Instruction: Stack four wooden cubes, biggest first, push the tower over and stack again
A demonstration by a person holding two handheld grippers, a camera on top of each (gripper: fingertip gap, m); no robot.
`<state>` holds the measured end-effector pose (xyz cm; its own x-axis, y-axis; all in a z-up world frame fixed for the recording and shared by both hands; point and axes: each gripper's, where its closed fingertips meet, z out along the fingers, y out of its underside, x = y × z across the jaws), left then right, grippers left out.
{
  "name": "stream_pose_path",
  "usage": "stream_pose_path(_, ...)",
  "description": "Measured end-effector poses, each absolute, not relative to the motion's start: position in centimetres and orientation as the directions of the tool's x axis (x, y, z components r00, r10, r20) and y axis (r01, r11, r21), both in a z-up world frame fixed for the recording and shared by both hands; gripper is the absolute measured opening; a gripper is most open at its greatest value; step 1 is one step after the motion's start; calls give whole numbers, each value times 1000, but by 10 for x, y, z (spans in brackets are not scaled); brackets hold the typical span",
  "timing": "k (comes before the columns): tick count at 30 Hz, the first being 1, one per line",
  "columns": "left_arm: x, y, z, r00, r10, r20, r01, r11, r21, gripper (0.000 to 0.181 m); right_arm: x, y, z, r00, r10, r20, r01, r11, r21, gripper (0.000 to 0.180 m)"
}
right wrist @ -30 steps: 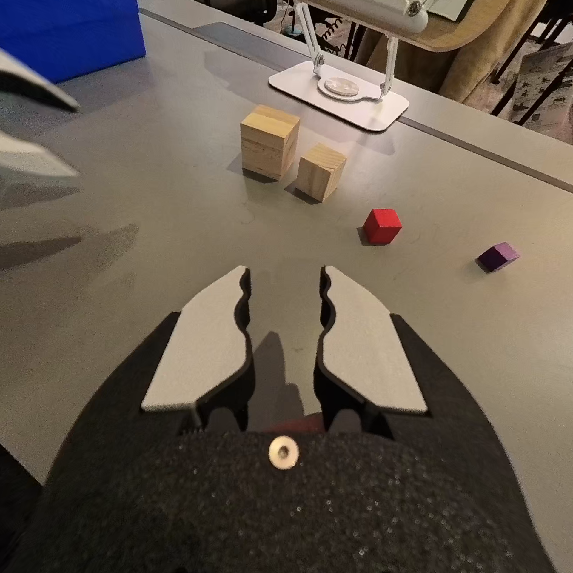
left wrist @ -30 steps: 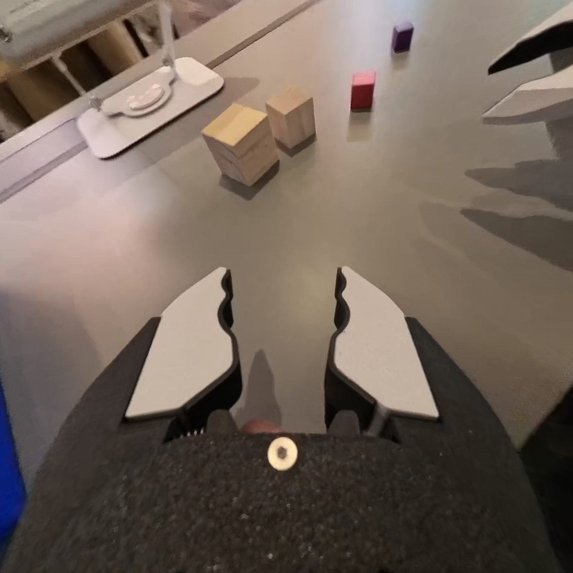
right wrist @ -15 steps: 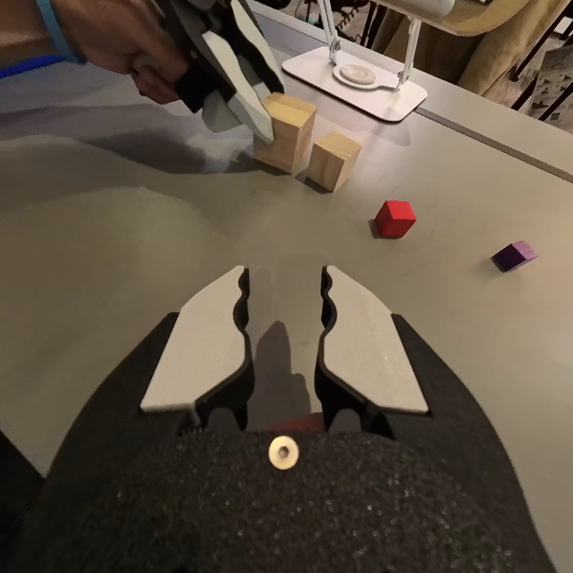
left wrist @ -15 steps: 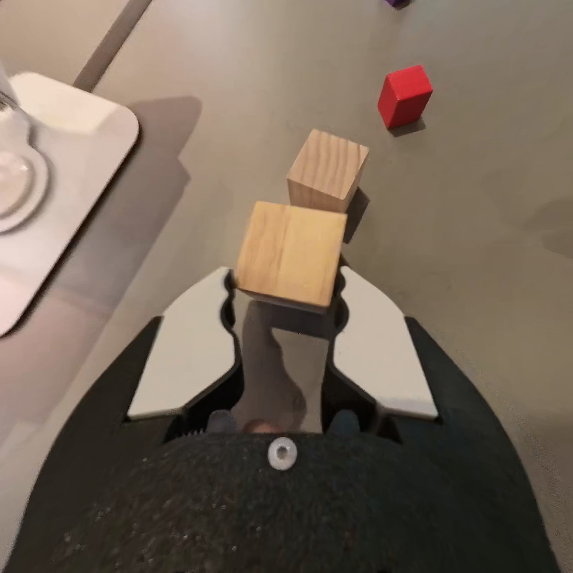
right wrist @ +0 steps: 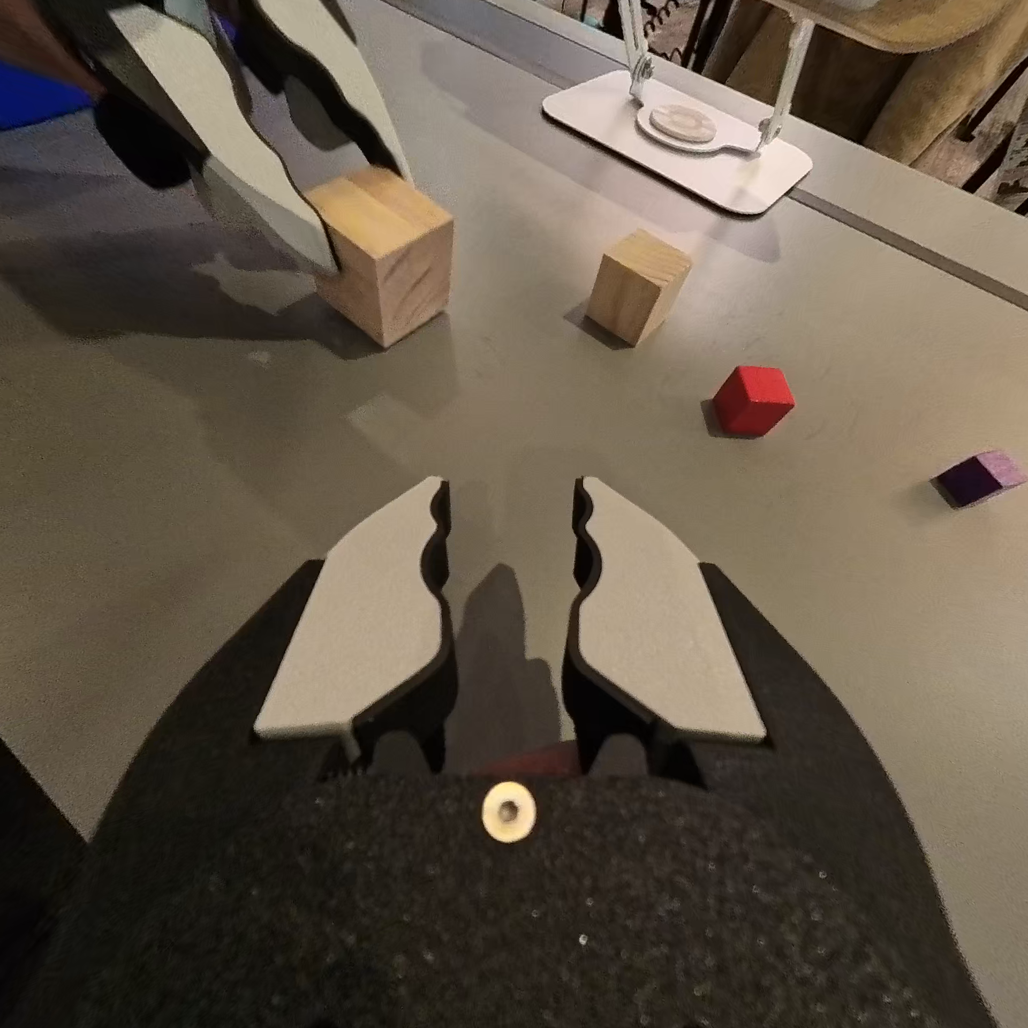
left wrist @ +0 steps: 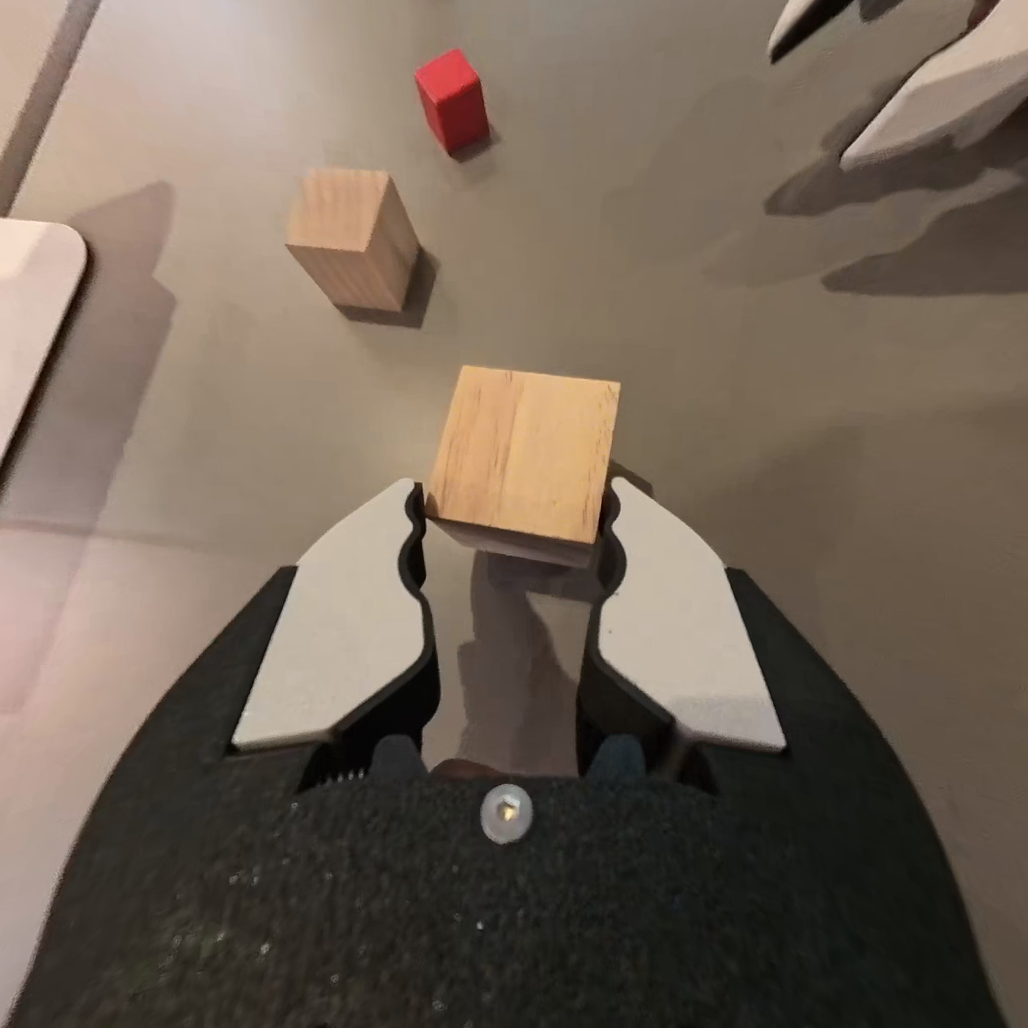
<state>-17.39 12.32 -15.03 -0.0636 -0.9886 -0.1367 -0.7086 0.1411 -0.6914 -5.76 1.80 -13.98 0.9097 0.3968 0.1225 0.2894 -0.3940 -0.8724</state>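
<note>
My left gripper (left wrist: 514, 494) is shut on the big wooden cube (left wrist: 523, 456), with one fingertip on each side face. In the right wrist view the left gripper (right wrist: 364, 214) holds this cube (right wrist: 389, 267) at or just above the grey table (right wrist: 222, 445); I cannot tell if it touches. The medium wooden cube (left wrist: 350, 239) (right wrist: 637, 286) stands alone on the table. A red cube (left wrist: 453, 100) (right wrist: 754, 400) and a small purple cube (right wrist: 982, 478) lie farther right. My right gripper (right wrist: 512, 489) is open and empty, and shows in the left wrist view (left wrist: 868, 61) at the top right.
A white stand base (right wrist: 678, 139) (left wrist: 33, 311) with two thin legs sits at the table's far side, behind a seam in the tabletop. Something blue (right wrist: 33, 100) shows at the far left behind the left gripper.
My left gripper reached the big cube, shut on it and carried it away from the medium cube, which stayed put. My right gripper moved a little closer to the cubes, still open.
</note>
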Motion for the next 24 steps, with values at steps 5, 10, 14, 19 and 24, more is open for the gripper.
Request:
stream_pose_path(5,-170,121,-158,-58,-992,-111,-667,121,-735,60,-62,18,-138,905,406,131,301,-389,-871,42)
stream_pose_path(10,-186,114,-133,66,-994,-90,-596,33,-803,83,-58,22,-139,867,468,173,386,-410,-826,47)
stream_pose_path(14,-216,88,-104,430,-903,4,-391,-190,-901,83,-43,60,-118,768,560,311,564,-362,-742,53)
stream_pose_path(19,-255,35,-118,683,-726,77,-257,-338,-906,79,-40,137,-112,586,780,217,724,-385,-572,58)
stream_pose_path(24,-280,18,-128,797,-603,39,-219,-349,-911,72,-47,189,-128,377,901,215,880,-276,-387,59)
